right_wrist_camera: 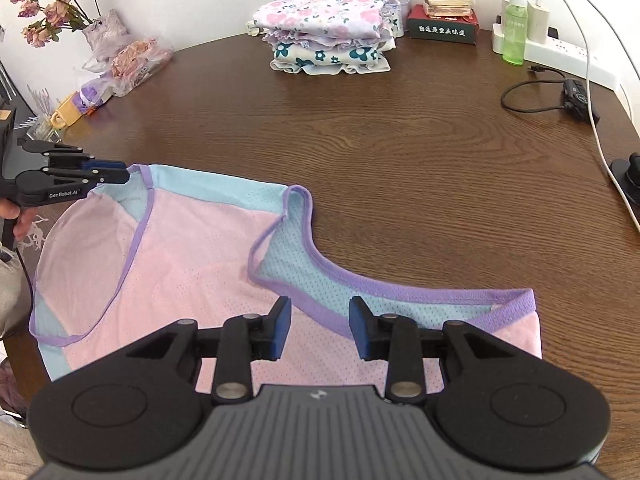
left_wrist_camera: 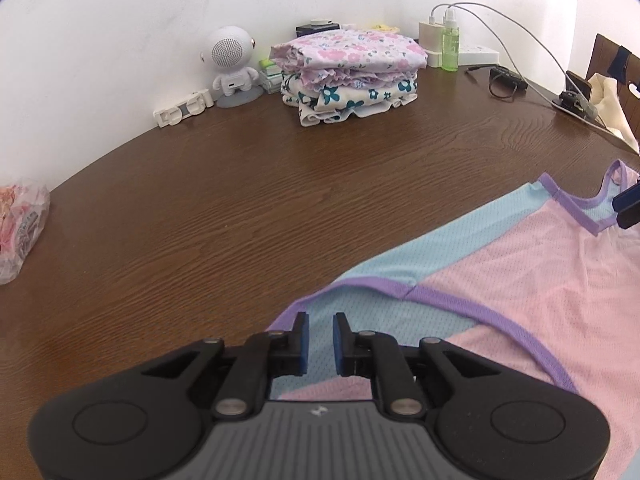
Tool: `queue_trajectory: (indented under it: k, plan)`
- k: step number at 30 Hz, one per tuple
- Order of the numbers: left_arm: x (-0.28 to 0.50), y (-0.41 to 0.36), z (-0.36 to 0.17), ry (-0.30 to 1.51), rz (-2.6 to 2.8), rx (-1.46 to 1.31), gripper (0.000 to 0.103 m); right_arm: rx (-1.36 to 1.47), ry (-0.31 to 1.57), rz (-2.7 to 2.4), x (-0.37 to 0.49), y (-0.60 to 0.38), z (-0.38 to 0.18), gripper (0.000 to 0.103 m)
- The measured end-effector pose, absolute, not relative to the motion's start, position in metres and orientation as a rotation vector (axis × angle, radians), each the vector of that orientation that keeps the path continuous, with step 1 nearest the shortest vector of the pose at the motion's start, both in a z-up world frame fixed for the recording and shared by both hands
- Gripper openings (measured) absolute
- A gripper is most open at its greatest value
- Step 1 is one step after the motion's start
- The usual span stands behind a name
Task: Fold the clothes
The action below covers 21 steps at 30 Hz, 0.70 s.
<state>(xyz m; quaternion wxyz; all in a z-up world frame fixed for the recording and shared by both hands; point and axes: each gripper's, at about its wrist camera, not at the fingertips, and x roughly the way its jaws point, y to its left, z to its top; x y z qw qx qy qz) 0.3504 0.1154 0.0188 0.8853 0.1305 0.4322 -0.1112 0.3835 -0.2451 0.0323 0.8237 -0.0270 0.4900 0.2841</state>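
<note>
A pink and light-blue mesh tank top [left_wrist_camera: 520,288] [right_wrist_camera: 180,272] with purple trim lies flat on the brown wooden table [right_wrist_camera: 400,140]. My left gripper [left_wrist_camera: 320,336] [right_wrist_camera: 120,174] hovers at one shoulder corner. Its pads are a narrow gap apart, and blue fabric shows through the gap. My right gripper [right_wrist_camera: 320,328] stands open wide over the purple neckline, with nothing between its fingers. Its tip [left_wrist_camera: 628,208] shows at the right edge of the left wrist view, by the other strap. A person's hand [right_wrist_camera: 16,216] holds the left gripper's handle.
A stack of folded floral clothes [right_wrist_camera: 328,28] [left_wrist_camera: 348,76] sits at the back. Nearby are a white robot-shaped speaker [left_wrist_camera: 232,64], a red box [right_wrist_camera: 444,24], a green spray bottle [right_wrist_camera: 514,28], a power strip [right_wrist_camera: 560,54] and cables [right_wrist_camera: 552,96]. At the left are plastic bags [left_wrist_camera: 20,228] and flowers [right_wrist_camera: 48,12].
</note>
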Motion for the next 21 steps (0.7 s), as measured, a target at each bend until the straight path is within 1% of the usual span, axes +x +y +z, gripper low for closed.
queue_trajectory:
  k: [1, 3, 5, 8, 11, 14, 16, 17, 18, 20, 21]
  plan:
    - [0.347, 0.117, 0.018, 0.906, -0.227, 0.277, 0.012, -0.072, 1.04, 0.596, 0.382, -0.246, 0.03, 0.028]
    - [0.346, 0.122, 0.016, 0.901, -0.216, 0.253, 0.012, -0.1, 1.037, 0.581, 0.381, -0.247, 0.027, 0.01]
    - [0.345, 0.125, 0.015, 0.903, -0.196, 0.239, 0.012, -0.121, 1.03, 0.561, 0.379, -0.25, 0.026, 0.007]
    - [0.343, 0.125, 0.015, 0.892, -0.177, 0.245, 0.013, -0.111, 1.032, 0.535, 0.375, -0.257, 0.027, 0.007]
    - [0.341, 0.123, 0.014, 0.883, -0.165, 0.252, 0.012, -0.048, 1.026, 0.52, 0.369, -0.268, 0.032, 0.012]
    - [0.34, 0.122, 0.014, 0.879, -0.157, 0.246, 0.012, 0.041, 0.964, 0.542, 0.349, -0.288, 0.05, 0.014]
    - [0.339, 0.122, 0.014, 0.88, -0.153, 0.244, 0.012, 0.02, 0.959, 0.503, 0.331, -0.296, 0.056, 0.026]
    - [0.339, 0.121, 0.015, 0.882, -0.15, 0.243, 0.012, 0.005, 0.962, 0.478, 0.322, -0.3, 0.057, 0.037]
    - [0.338, 0.121, 0.015, 0.884, -0.146, 0.243, 0.013, -0.018, 0.968, 0.447, 0.313, -0.303, 0.056, 0.041]
    - [0.334, 0.119, 0.016, 0.883, -0.145, 0.247, 0.013, -0.04, 0.971, 0.389, 0.295, -0.31, 0.056, 0.042]
    - [0.331, 0.118, 0.016, 0.883, -0.145, 0.249, 0.014, -0.047, 0.97, 0.36, 0.286, -0.314, 0.055, 0.043]
